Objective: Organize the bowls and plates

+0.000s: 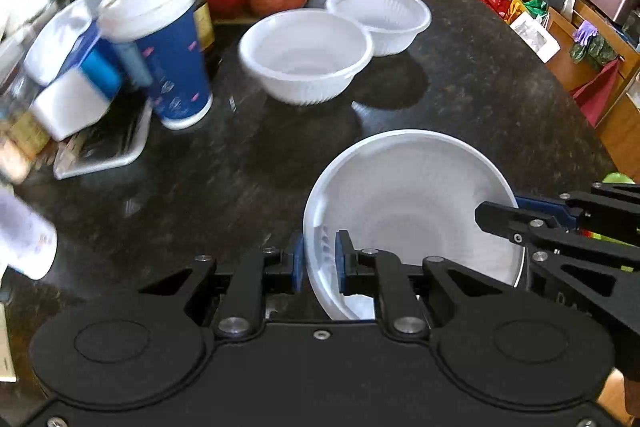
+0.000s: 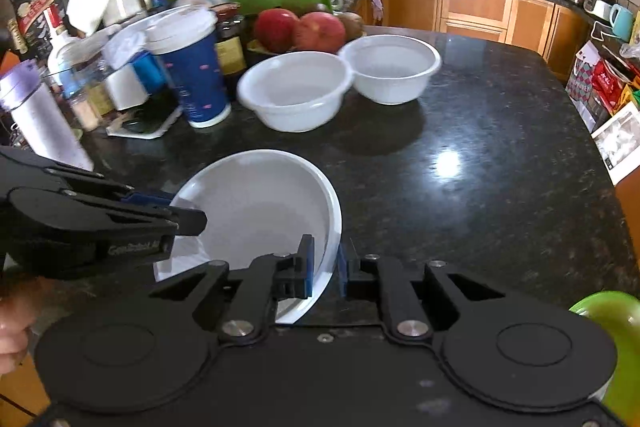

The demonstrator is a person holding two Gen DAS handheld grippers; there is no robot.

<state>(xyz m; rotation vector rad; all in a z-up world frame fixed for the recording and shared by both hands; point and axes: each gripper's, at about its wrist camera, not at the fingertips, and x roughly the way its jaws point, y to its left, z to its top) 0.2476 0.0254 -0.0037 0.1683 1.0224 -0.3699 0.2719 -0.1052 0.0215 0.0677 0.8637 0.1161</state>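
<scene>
On the dark counter (image 2: 480, 131), a blue cup (image 2: 192, 67) stands left, then two white bowls (image 2: 294, 89) touching, apples (image 2: 300, 29) behind. Nearest, the left gripper (image 1: 318, 259) and right gripper (image 2: 325, 265) each pinch opposite rims of a tilted white bowl (image 2: 256, 203).

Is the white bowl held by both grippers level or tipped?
Tipped. The held bowl shows its empty inside to both cameras, left gripper and right gripper clamping opposite rims.

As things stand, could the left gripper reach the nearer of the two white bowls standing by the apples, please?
Probably not yet: the left gripper is clamped on the held bowl's rim, shared with the right gripper. The counter towards the nearer bowl looks clear.
</scene>
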